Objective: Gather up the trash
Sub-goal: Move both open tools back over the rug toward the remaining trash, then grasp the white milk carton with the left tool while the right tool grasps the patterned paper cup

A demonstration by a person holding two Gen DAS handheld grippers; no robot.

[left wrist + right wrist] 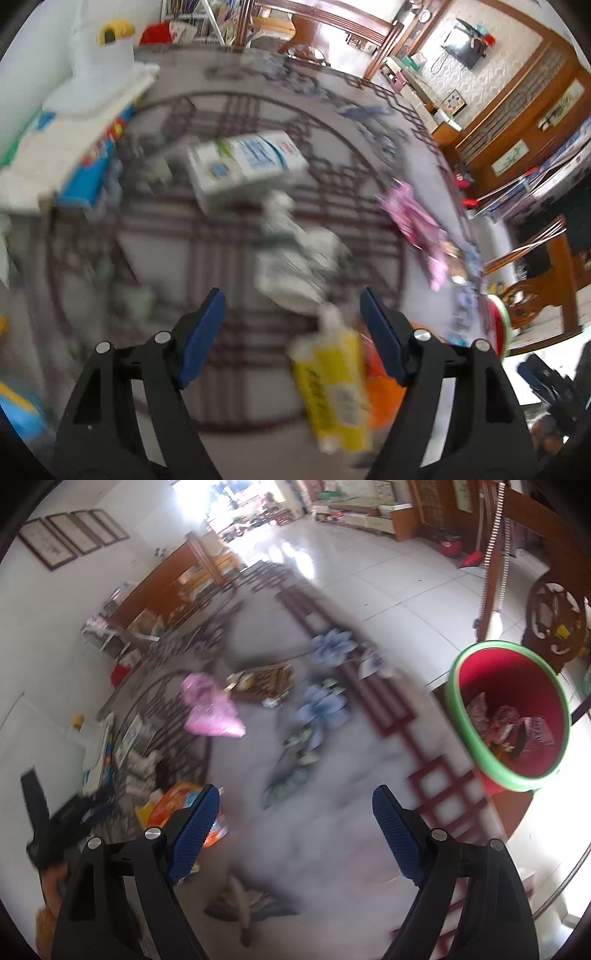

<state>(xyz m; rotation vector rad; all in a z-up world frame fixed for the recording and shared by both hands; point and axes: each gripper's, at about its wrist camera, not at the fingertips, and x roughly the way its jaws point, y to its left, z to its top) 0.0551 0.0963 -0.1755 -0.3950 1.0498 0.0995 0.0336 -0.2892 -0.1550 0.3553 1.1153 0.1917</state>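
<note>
Both views are blurred by motion. My left gripper is open above a patterned rug. A yellow carton and an orange wrapper lie on the rug under its right finger, with no pad touching them. Beyond it lie a crumpled white wrapper, a white and blue box and a pink bag. My right gripper is open with nothing between its fingers. A red bin with a green rim stands at the right with several wrappers inside. The pink bag and orange wrapper lie to the left.
White boxes and toys are stacked along the rug's left side. A brown tray lies on the rug beyond the pink bag. A carved wooden chair stands behind the bin. Wooden furniture lines the walls, and tiled floor stretches beyond the rug.
</note>
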